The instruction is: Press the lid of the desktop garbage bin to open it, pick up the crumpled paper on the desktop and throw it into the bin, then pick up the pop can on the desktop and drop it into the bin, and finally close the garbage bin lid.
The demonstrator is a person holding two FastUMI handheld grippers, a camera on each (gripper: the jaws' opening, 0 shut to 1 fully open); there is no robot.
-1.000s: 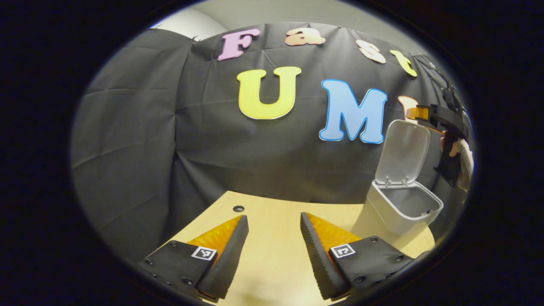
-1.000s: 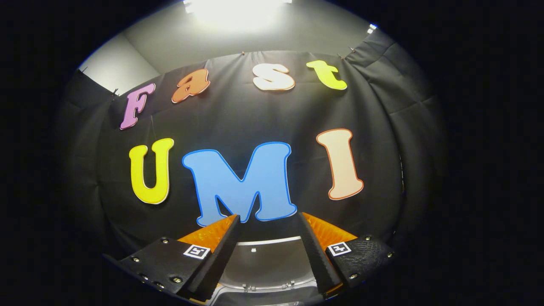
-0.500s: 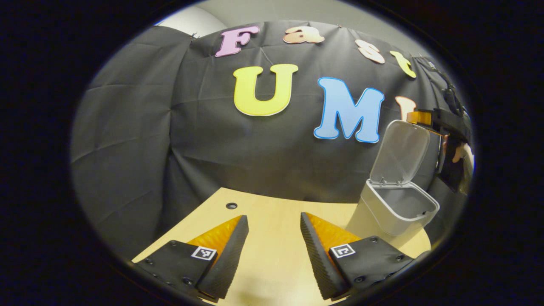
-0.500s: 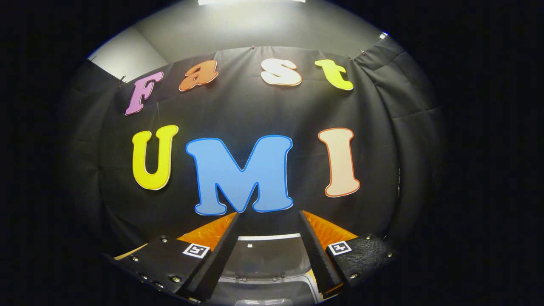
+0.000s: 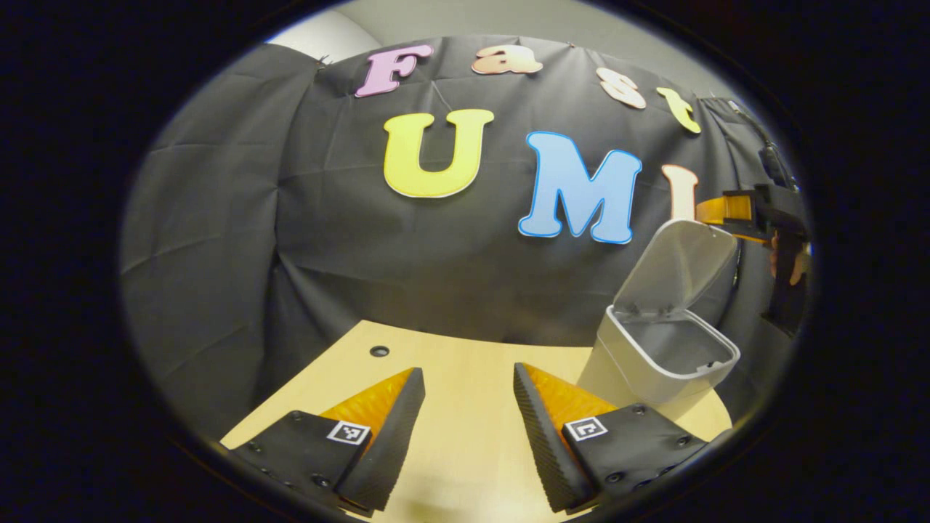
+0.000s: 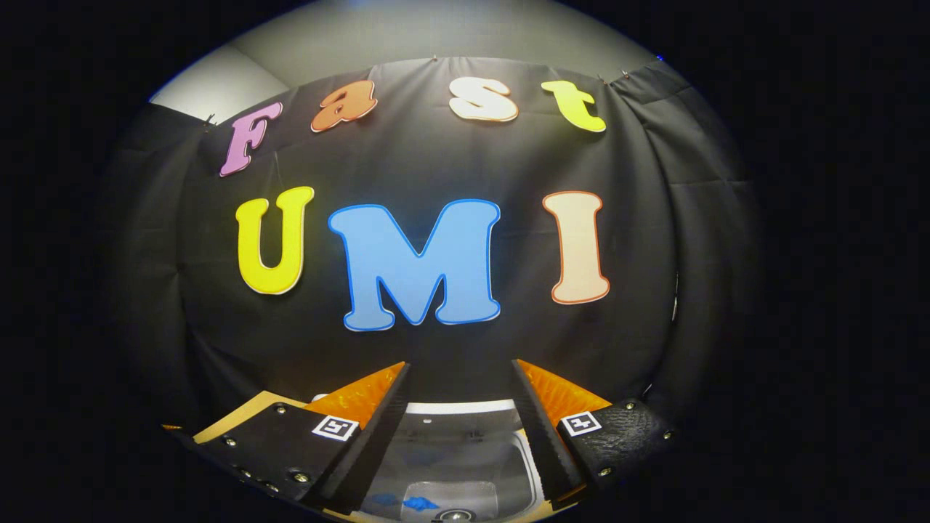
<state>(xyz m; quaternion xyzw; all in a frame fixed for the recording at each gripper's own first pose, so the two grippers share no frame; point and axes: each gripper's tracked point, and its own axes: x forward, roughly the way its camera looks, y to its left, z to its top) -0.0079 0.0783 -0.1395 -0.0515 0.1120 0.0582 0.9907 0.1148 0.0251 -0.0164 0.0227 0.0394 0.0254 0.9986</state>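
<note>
A white desktop garbage bin (image 5: 657, 363) stands near the far right corner of a pale wooden table (image 5: 465, 436), its lid (image 5: 672, 265) raised on its rear hinge and tilted forward over the open mouth. In the left gripper view, the left claw (image 5: 465, 385) hovers low over the bare table top, level and pointing toward the black cloth wall (image 5: 327, 240), its two fingers spread apart and gripping nothing; a small round hole (image 5: 378, 351) in the table lies ahead of it to the left. In the same view the right claw (image 5: 723, 211) is held high at the right edge, just at the lid's top edge, whether touching it or not cannot be told, with a hand (image 5: 788, 258) wrapped around its handle below. In the right gripper view, the right claw (image 6: 459, 378) points out over the bin (image 6: 454, 450), looking down into it, its fingers likewise parted and empty. Between those fingers the lid's pale upper edge (image 6: 458, 407) runs across, and deeper in the bin a can's top (image 6: 454, 514) and some blue (image 6: 407, 501) show at the bottom edge. A strip of the table (image 6: 240, 418) peeks out at lower left.
</note>
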